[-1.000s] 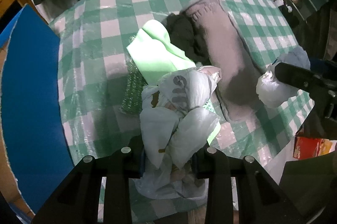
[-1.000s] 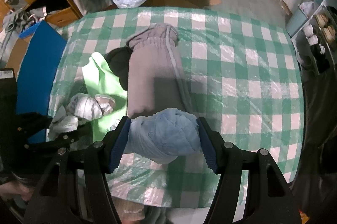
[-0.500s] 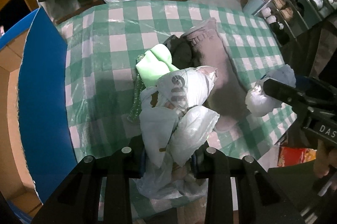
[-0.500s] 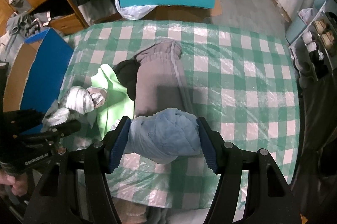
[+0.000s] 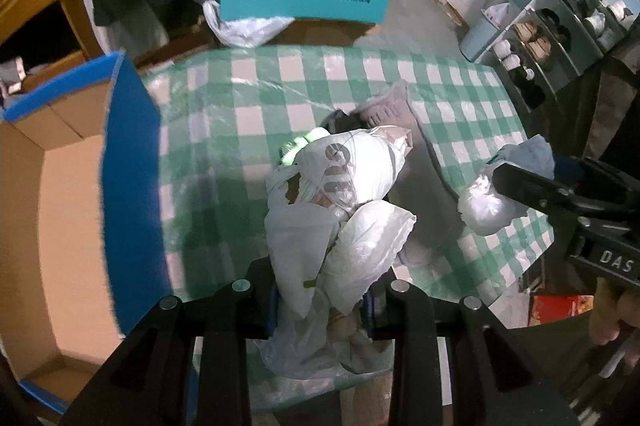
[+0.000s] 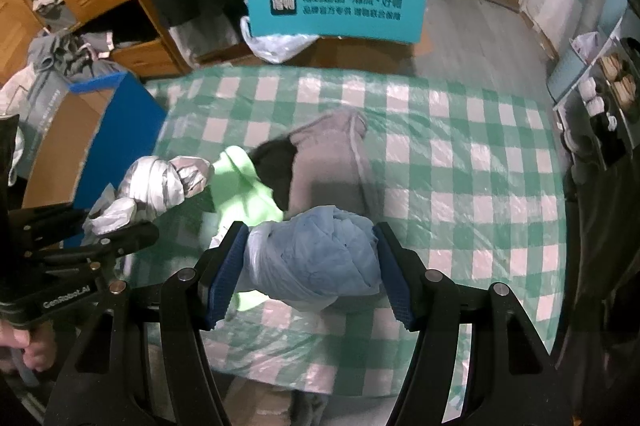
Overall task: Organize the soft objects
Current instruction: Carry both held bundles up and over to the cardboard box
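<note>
Table covered by a green-and-white checked cloth under clear plastic sheeting [image 6: 460, 162]. Lying directly on it, near the middle: a folded grey knit garment with a pale drawstring [image 6: 332, 162]; a dark crumpled garment [image 6: 276, 166] touching its left edge; and a flat light-green cloth [image 6: 240, 190] just left of the dark one. The cloth's far and right-hand parts are bare.

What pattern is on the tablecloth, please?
Green-and-white checks on the tablecloth, clearest in the right wrist view.
</note>
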Motion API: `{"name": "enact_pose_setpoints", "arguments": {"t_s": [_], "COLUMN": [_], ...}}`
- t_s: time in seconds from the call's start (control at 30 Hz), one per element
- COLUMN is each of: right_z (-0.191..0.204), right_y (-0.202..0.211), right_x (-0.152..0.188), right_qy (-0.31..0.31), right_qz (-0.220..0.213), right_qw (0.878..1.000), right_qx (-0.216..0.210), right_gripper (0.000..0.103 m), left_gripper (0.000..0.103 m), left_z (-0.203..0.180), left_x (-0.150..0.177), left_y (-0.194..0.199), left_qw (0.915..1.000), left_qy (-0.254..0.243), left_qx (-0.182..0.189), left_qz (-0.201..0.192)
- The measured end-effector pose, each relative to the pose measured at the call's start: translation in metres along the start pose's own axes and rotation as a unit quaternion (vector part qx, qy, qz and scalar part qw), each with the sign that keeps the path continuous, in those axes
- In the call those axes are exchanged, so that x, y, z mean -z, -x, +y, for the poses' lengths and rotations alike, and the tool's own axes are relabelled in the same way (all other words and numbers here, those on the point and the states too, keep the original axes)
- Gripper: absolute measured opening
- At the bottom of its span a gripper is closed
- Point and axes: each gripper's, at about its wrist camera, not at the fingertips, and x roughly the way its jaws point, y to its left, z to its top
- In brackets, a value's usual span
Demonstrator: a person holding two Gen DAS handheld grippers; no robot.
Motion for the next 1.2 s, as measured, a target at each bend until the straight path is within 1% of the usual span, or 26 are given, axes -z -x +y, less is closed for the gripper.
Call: {"name": "enact_pose_setpoints", "arguments": {"t_s": [0.2,0.4,0.7,0.97,1.2], "right_z": [0.014,0.027,0.054,0.084,0.117], "right_y": [0.021,0.037,0.052,0.053,0.046], "right_x": [-0.007,-0.013,-0.023,-0.031,-0.038], "right_qy": [0.009,0.016,0.031,0.05,0.068], "right_qz": [-0.027,-0.047,-0.064,-0.068,-0.064], "right_qw": [1.0,0.999,0.997,0.995,0.994], "right_qx": [-0.011,-0.021,-0.035,-0.046,-0.055], "right_gripper": [0.064,0.064,0.064,0.064,0.064], "left_gripper": [0.031,0.031,0.031,0.031,0.031], "left_z": [0.009,0.017,0.037,0.059,0.088], "left_x": [-0.001,-0.001,0.002,0.01,0.016], "left_y": [0.022,0.046,0.067,0.083,0.096], "left_qw": [0.9997,0.9984,0.997,0.9951,0.9922], "left_qy": [0.004,0.008,0.023,0.041,0.062], "left_qx": [-0.015,-0.031,-0.034,-0.04,-0.052], "left_qz": [-0.018,-0.047,-0.066,-0.081,-0.095]}}
